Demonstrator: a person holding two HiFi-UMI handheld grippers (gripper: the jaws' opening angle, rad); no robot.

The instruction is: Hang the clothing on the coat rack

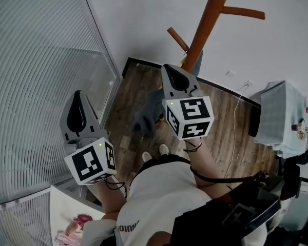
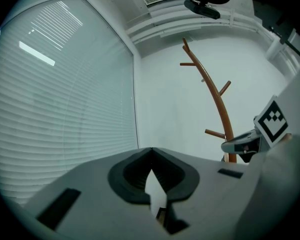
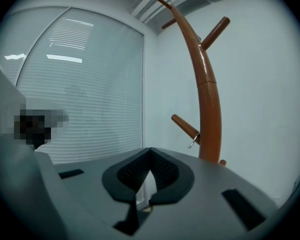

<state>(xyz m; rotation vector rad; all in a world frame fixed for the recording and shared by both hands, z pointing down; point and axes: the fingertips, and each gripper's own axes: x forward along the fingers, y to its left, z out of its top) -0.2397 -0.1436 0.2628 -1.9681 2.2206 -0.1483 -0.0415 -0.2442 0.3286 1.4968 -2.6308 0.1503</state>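
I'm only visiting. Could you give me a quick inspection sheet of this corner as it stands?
Surface: wood plank floor.
Job's things: wooden coat rack, visible pegs bare; grey garment hanging just beneath the right gripper, link unclear.
Clutter: covered table; pink item.
Grippers: left gripper jaws together, empty; right gripper jaws together, nothing seen between them.
Cables: white cable on the floor; black cord by the person's right arm.
Surroundings: window blinds, white wall.
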